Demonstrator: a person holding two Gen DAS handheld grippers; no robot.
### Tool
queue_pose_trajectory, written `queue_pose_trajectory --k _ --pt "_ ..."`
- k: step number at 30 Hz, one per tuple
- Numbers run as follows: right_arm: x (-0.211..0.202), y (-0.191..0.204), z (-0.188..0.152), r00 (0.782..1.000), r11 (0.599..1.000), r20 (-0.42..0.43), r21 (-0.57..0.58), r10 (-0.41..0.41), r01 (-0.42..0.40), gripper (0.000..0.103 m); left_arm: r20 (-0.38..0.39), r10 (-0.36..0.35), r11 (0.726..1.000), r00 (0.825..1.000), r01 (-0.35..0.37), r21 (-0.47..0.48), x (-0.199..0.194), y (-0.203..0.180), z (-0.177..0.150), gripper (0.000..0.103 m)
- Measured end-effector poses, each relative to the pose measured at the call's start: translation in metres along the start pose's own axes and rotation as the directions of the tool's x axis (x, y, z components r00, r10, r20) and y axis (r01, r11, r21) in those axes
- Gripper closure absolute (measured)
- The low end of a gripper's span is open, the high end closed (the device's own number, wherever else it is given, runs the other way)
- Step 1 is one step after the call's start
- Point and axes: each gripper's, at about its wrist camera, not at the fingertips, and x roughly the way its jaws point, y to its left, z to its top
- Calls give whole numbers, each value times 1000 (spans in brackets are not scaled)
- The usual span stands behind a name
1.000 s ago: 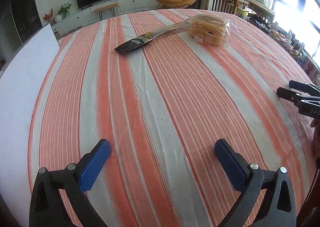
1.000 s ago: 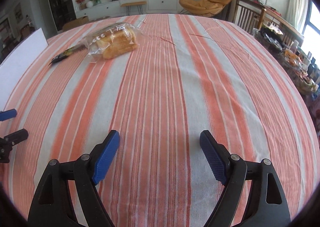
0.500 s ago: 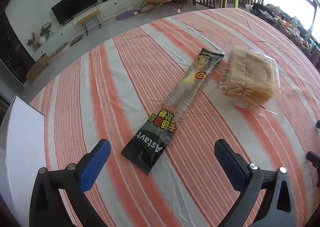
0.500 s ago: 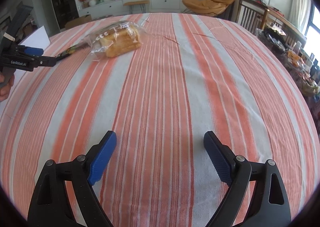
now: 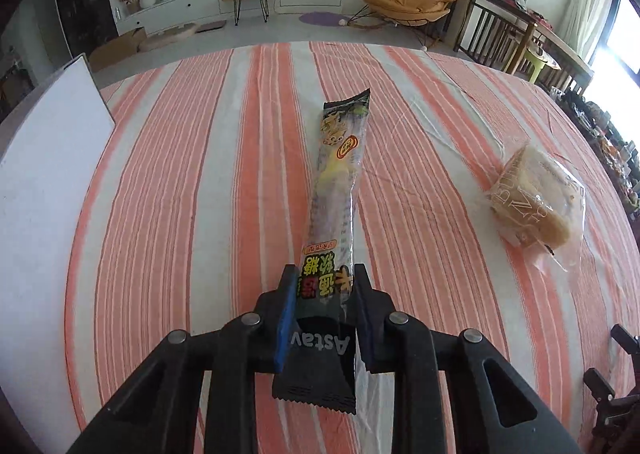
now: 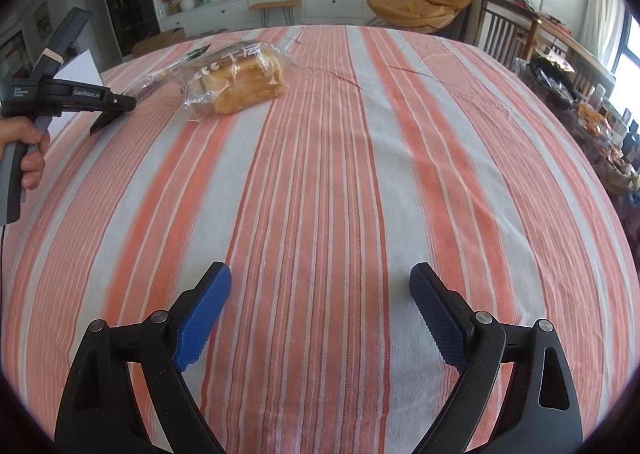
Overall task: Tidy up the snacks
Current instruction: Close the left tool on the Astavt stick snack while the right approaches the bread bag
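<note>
Left wrist view: my left gripper [image 5: 325,310] is closing on the near end of the long snack packet [image 5: 334,209], and both blue pads press against the dark printed part of the wrapper. The rest of the packet runs away from me across the striped tablecloth [image 5: 192,181], and whether it rests on the cloth or hangs just clear I cannot tell. I judge it light, soft and crinkly, with slick film, so this flat sealed end is the right place to pinch; gripped at one end, it will likely droop. The bag of sliced bread [image 5: 536,205] lies well apart to the right, and a white board [image 5: 44,157] sits at the left edge.

Right wrist view: my right gripper [image 6: 320,306] has its jaws spread wide with nothing between them, only bare cloth. The bread bag [image 6: 240,81] lies far off toward the upper left; it looks squashy, best taken by the loose plastic. My left hand [image 6: 28,149] shows at the left edge, by the packet.
</note>
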Motion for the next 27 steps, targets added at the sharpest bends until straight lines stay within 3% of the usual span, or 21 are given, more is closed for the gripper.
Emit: queue_pose_trajectory --k 2,5,6,8,9,10,12,16,21,27 --pt "0 0 0 1000 1000 0 0 0 0 10 -7 6 999 1000 -6 -45 -20 13 -32 77" --pt "0 0 0 1000 1000 0 0 0 0 10 -12 12 999 1000 -13 -39 -48 20 -80 77" --pt "0 0 0 1000 1000 0 0 0 0 10 -11 17 1000 1000 -18 -24 -55 20 -94 71" --pt "0 0 0 1000 1000 0 -1 0 0 10 -19 7 1000 1000 -6 10 -62 17 -113 43" --pt "0 0 0 1000 1000 0 -1 0 0 10 -22 -3 1000 1000 3 23 -63 15 -117 23" --pt "0 0 0 1000 1000 0 -1 0 0 10 -19 -9 999 1000 9 34 -63 13 -120 17" --pt "0 0 0 1000 1000 0 -1 0 0 10 -35 -16 998 999 18 55 -58 8 -117 15" --pt "0 0 0 1000 1000 0 -1 0 0 10 1 50 993 999 -50 103 -39 -2 -93 11" --pt "-1 -1 0 1000 1000 0 1 -1 1 10 40 130 991 991 -128 -48 -26 26 -71 9" --pt "-1 -1 0 1000 1000 0 0 -1 1 10 93 151 987 984 -145 -70 -23 49 -78 0"
